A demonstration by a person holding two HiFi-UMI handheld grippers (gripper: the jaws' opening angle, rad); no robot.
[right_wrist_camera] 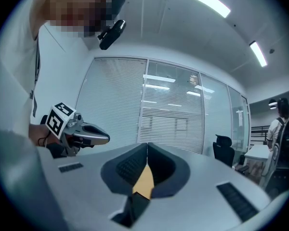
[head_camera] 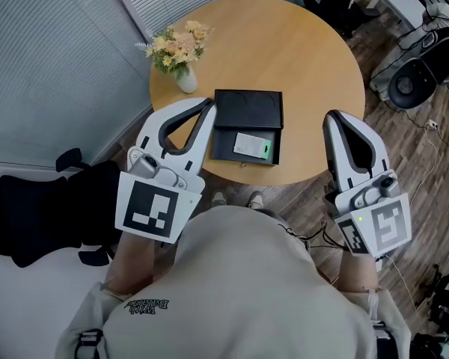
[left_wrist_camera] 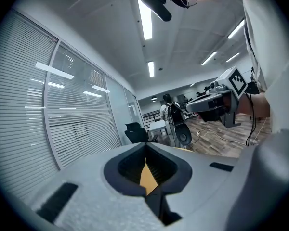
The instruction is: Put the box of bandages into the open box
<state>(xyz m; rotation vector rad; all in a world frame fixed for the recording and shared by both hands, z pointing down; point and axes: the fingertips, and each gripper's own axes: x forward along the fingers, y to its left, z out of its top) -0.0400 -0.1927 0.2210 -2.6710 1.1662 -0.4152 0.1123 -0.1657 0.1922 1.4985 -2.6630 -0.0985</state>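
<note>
Bandage box (head_camera: 252,146) — where does it lie?

Flat in the bottom half of the open box (head_camera: 223,145), toward its right side, pale face up with a green end. The black lid is folded back behind it.

And where does that stand?

On the round wooden table (head_camera: 307,58), near the edge closest to the person. A small white vase of flowers (head_camera: 181,57) stands on the far left, well apart from the bandages.

What about the tongs?

The left gripper (head_camera: 208,107) has its jaws together, tips meeting, with nothing between them; only a sliver of tabletop shows through the gap behind the tips. In the head view its tips sit just beside the lid's left corner; whether they touch it I cannot tell.

The other one?

The right gripper (head_camera: 334,120) is the same — jaws closed on nothing. It hangs over the table's right near edge, apart from the open box. Both grippers point roughly level, away from the person.
</note>
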